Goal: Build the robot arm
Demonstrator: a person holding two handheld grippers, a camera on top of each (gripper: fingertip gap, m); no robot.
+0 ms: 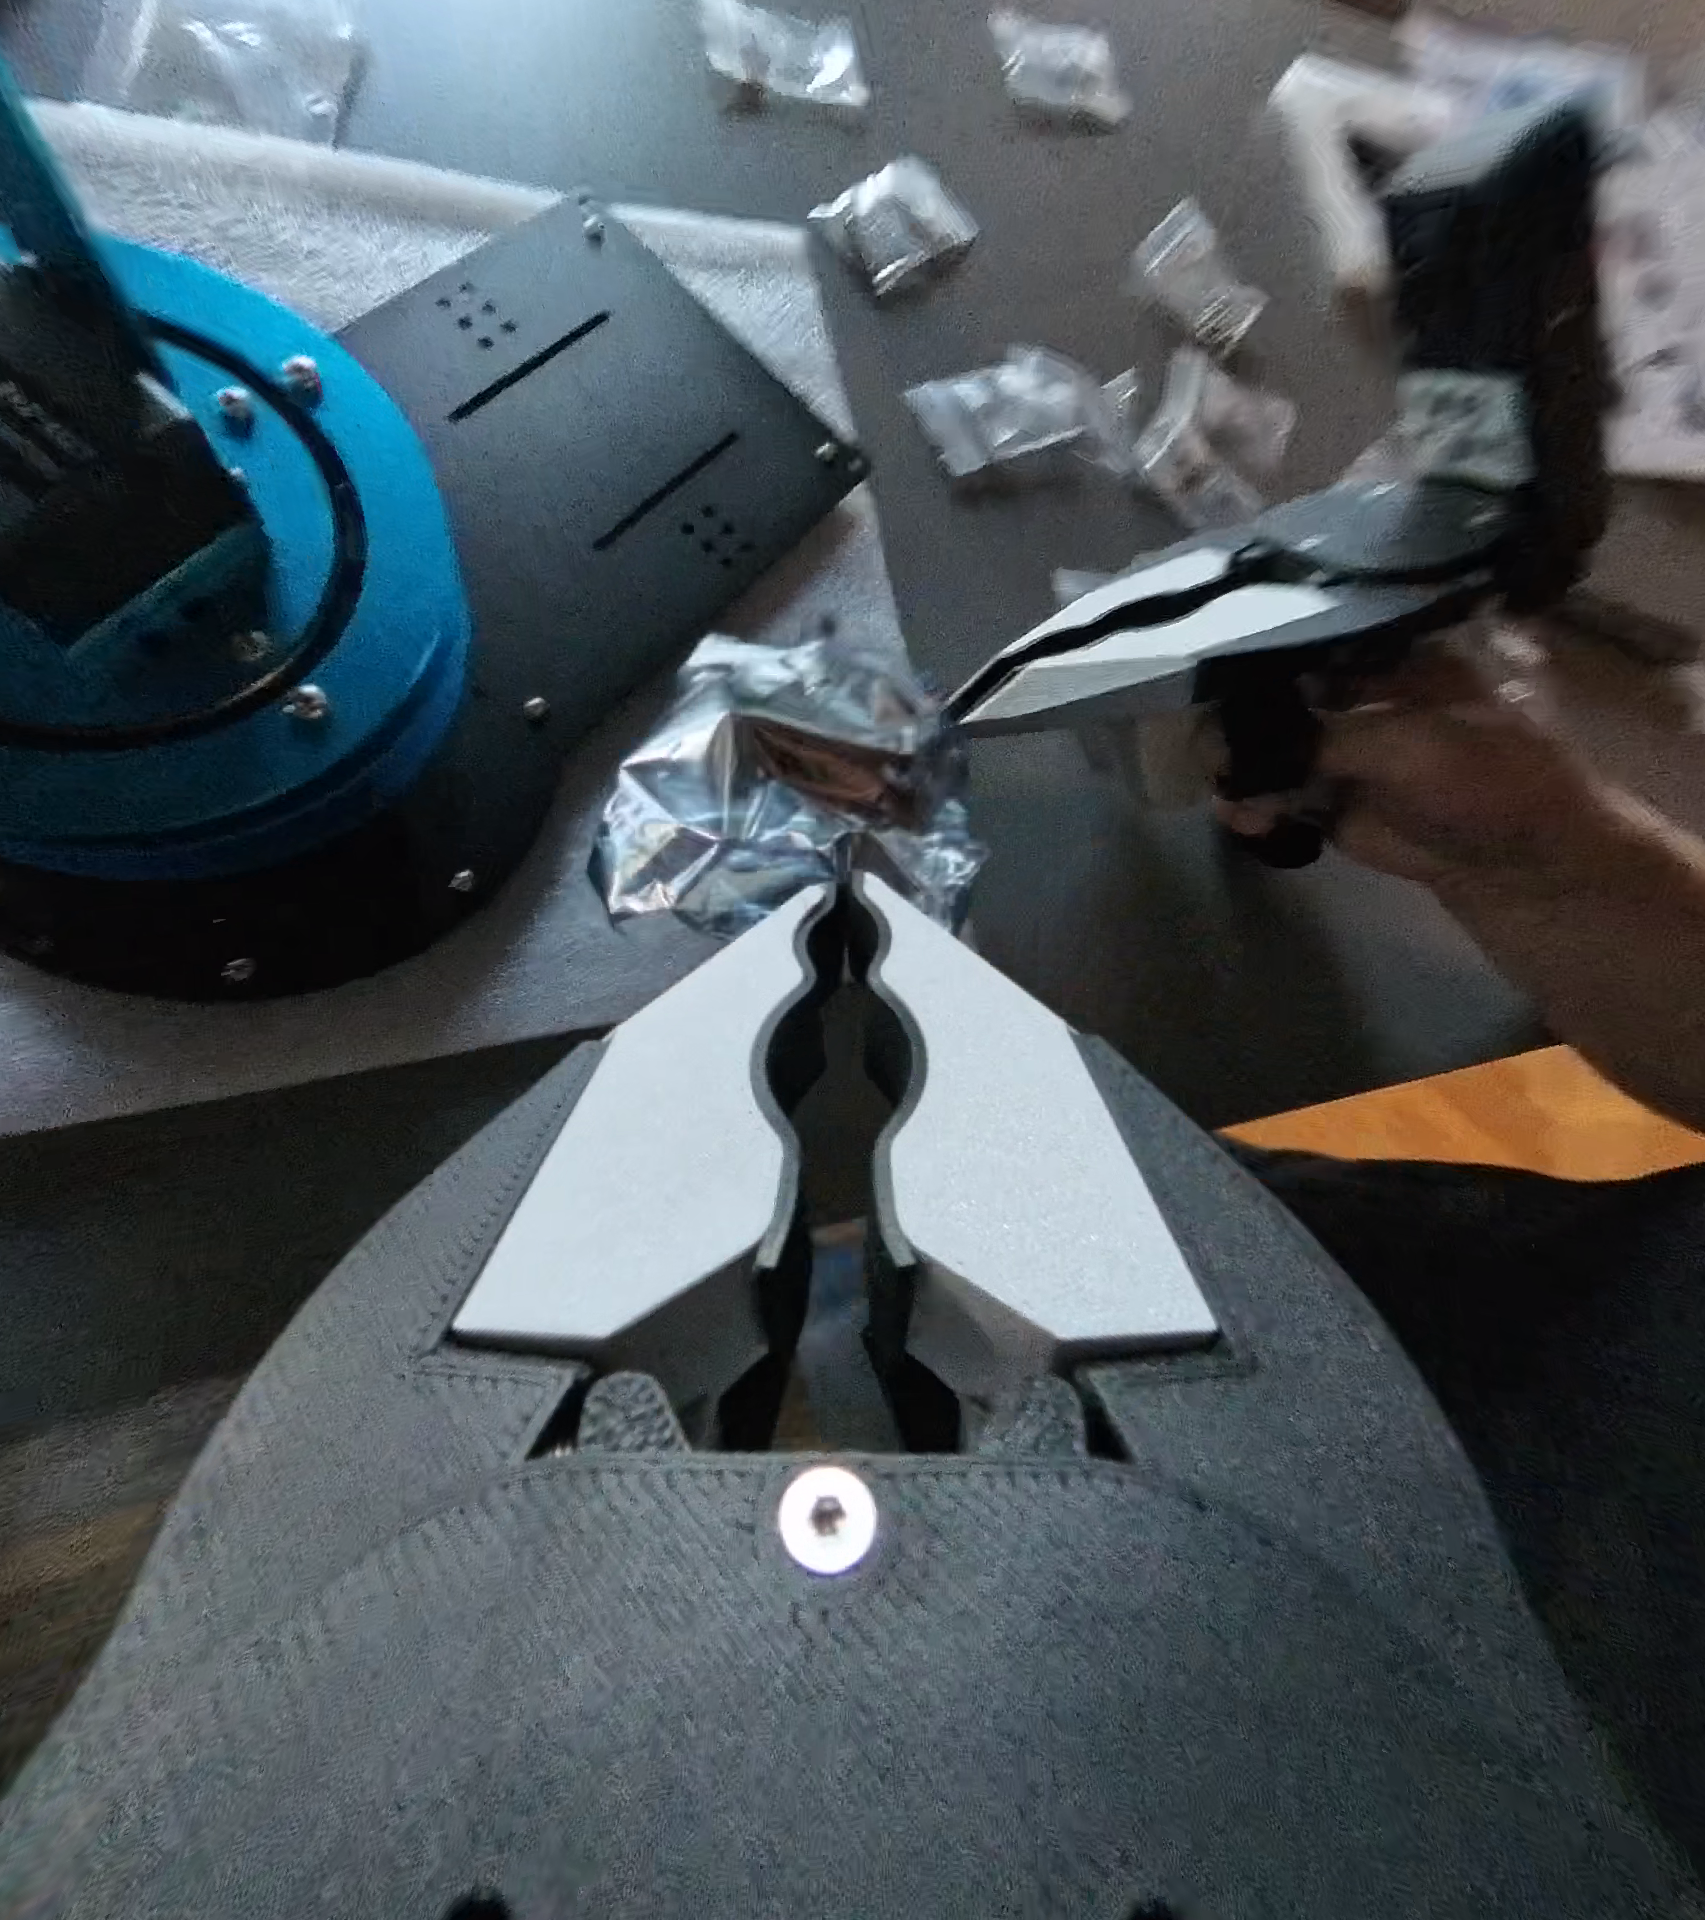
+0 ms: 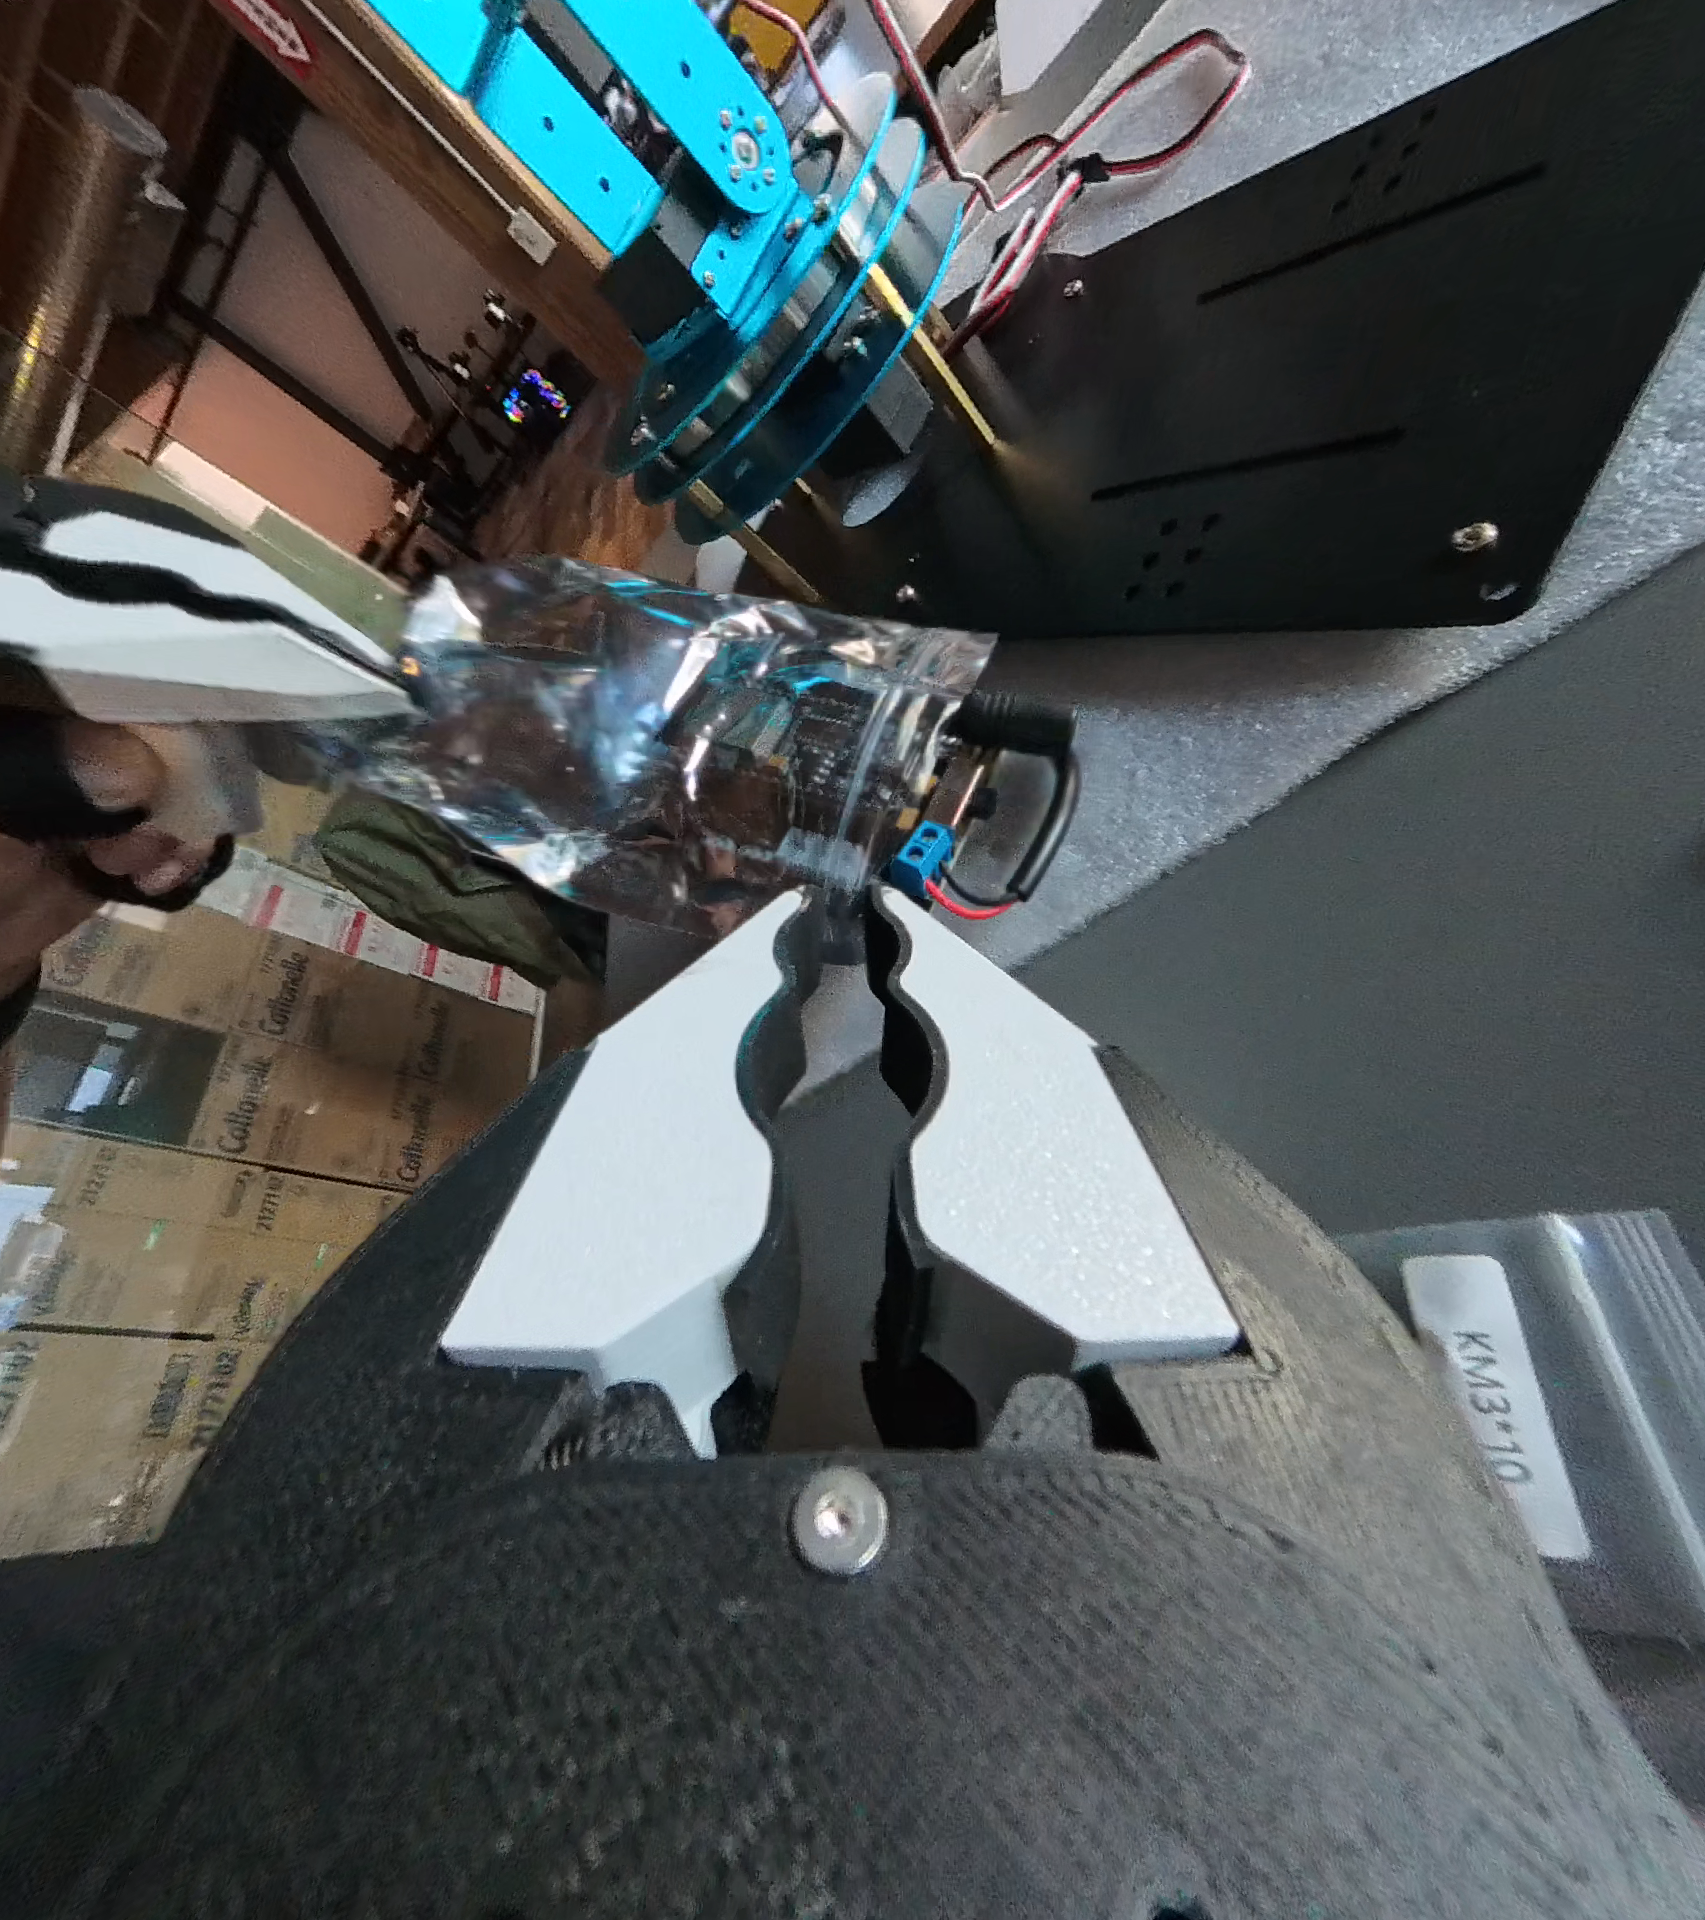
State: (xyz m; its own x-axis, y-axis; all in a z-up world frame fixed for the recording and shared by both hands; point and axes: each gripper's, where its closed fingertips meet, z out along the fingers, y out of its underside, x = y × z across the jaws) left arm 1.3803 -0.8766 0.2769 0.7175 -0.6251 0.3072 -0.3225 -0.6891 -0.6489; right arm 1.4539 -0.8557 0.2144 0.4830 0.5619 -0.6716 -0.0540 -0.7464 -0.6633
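Observation:
A crumpled silver anti-static bag (image 1: 775,790) hangs between both grippers above the table. My left gripper (image 1: 848,899) is shut on its near edge. My right gripper (image 1: 952,717) comes in from the right and is shut on its far corner. In the right wrist view the bag (image 2: 567,727) holds a dark circuit board (image 2: 817,748) with a blue terminal block (image 2: 926,847) and red and black wires sticking out of the open end. My right gripper (image 2: 837,914) pinches the bag there, and my left gripper (image 2: 396,675) pinches the other end.
A blue robot-arm turntable (image 1: 256,675) stands on a black metal base (image 1: 619,416) at the left, on grey foam (image 2: 1191,748). Several small clear parts bags (image 1: 895,223) lie on the dark table beyond. A grey labelled box (image 2: 1648,1455) sits at the right. Cardboard boxes (image 2: 256,1143) stand behind.

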